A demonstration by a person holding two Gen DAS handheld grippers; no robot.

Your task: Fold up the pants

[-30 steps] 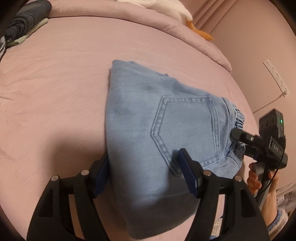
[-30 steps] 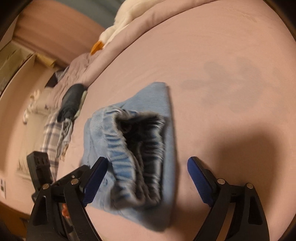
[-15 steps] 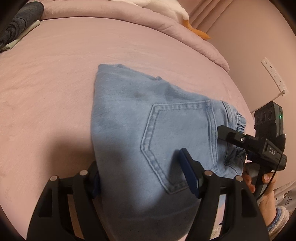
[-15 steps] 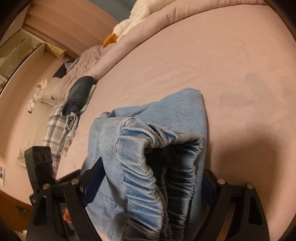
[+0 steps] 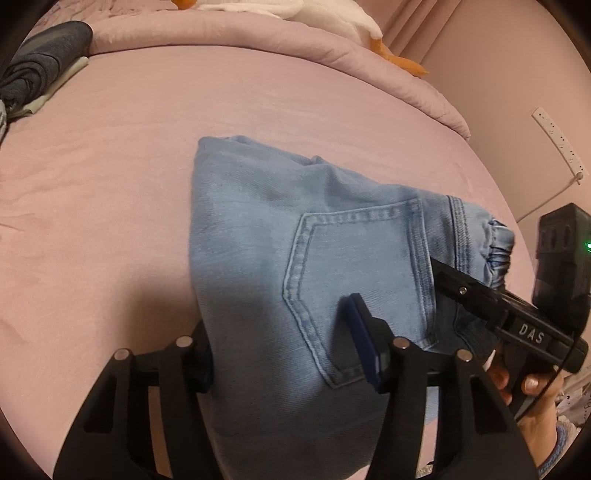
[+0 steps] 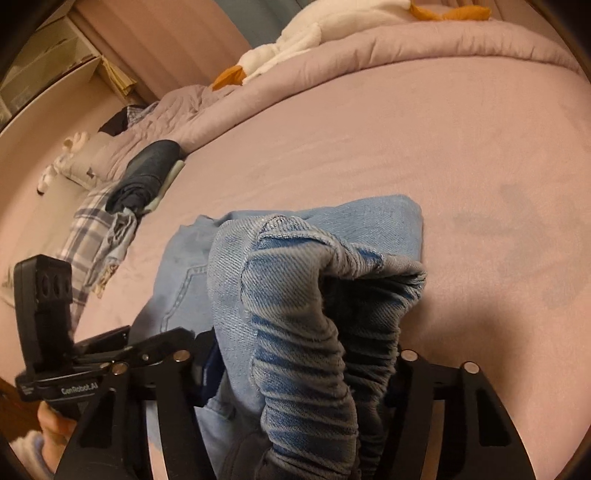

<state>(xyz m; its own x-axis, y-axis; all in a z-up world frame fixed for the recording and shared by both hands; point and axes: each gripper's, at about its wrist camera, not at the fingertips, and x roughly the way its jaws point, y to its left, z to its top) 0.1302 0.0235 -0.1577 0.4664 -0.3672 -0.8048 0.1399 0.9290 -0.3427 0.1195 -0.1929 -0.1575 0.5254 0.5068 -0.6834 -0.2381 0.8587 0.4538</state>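
Light blue jeans lie folded on the pink bed sheet, back pocket facing up. My left gripper straddles the folded end near the pocket, jaws closing, and the denim fills the gap between its pads. My right gripper is closing on the bunched elastic waistband, which hides its right pad. Each gripper shows in the other's view: the right gripper at the waistband, and the left gripper at the jeans' left side.
A rolled pink duvet with a white and orange plush toy runs along the far side. Dark folded clothes and a plaid garment lie off to one side. A power strip hangs on the wall. A person's hand grips the right handle.
Both grippers have moved in over the jeans and their jaws have narrowed on the denim. The waistband now fills the right wrist view, which has rolled.
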